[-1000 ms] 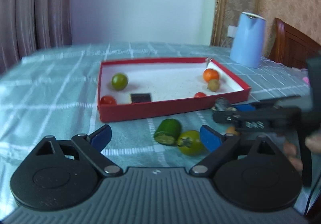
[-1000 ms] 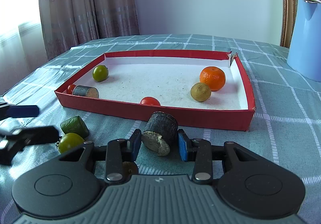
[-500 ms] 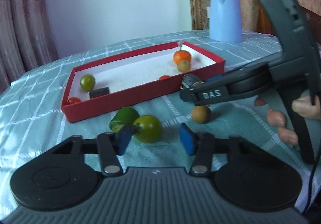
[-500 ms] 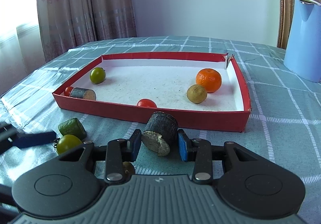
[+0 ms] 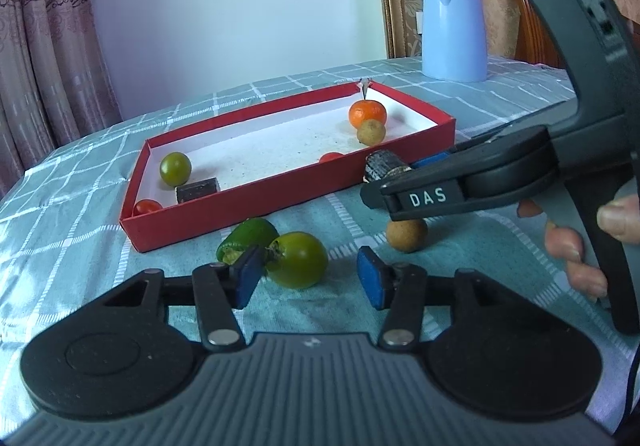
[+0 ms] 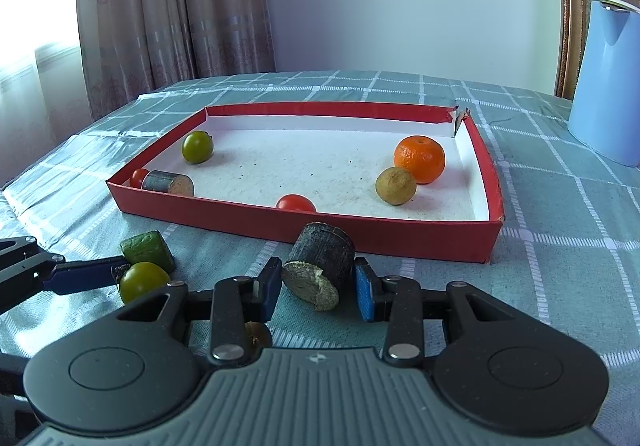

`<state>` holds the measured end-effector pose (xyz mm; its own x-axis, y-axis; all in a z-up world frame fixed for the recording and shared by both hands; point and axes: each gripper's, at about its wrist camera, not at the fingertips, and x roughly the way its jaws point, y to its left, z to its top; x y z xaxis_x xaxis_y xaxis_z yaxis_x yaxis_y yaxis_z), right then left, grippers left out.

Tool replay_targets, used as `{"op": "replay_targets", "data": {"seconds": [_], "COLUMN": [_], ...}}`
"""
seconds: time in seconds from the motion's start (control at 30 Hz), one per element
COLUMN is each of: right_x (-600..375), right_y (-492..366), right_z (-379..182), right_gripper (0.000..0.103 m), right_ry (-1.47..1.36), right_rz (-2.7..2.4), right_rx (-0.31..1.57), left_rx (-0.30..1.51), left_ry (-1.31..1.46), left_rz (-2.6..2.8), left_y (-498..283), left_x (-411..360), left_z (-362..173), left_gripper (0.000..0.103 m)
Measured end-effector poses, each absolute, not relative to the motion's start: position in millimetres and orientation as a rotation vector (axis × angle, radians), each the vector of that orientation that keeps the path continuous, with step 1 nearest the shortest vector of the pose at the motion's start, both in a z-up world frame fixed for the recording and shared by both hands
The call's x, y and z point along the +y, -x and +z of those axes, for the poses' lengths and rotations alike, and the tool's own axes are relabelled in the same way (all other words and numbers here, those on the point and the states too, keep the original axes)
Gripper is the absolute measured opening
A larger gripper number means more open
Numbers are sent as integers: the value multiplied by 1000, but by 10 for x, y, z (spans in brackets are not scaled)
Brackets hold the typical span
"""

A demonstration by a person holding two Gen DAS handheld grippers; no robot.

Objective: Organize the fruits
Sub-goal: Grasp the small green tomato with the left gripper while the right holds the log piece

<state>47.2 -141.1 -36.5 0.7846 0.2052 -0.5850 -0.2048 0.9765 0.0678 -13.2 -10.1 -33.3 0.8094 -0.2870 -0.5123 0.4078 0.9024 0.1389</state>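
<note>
1. The left gripper [image 5: 308,278], having swung in and narrowed, is now easing its jaws apart around the green tomato [image 5: 298,259], gripping nothing.
2. The right gripper [image 6: 316,288] is still pinching the dark chunk [image 6: 320,266] beside the tray [image 6: 304,220].

Soft daylight through left curtains [image 6: 120,6], sharp focus, fisheye-bent edges

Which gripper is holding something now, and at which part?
The right gripper holds the dark cylinder by its curved sides. The left gripper, opening, holds nothing; the green tomato lies between its pads.
</note>
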Motion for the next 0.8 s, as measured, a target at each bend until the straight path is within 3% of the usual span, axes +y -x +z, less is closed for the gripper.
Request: {"op": "replay_targets", "data": {"seconds": [0.17, 0.8], "right_x": [-1412, -1457], "right_y": [-464, -367], "right_z": [-362, -271], "right_gripper": [38, 38], "right_ry": [0, 7], "right_rz": [218, 161], "right_rx": [627, 540], "left_rx": [485, 429], "left_ry": [-235, -112], "left_rz": [-352, -372], "left_y": [155, 74], "left_x": [-61, 40], "left_z": [-333, -23], "left_gripper": [31, 30]}}
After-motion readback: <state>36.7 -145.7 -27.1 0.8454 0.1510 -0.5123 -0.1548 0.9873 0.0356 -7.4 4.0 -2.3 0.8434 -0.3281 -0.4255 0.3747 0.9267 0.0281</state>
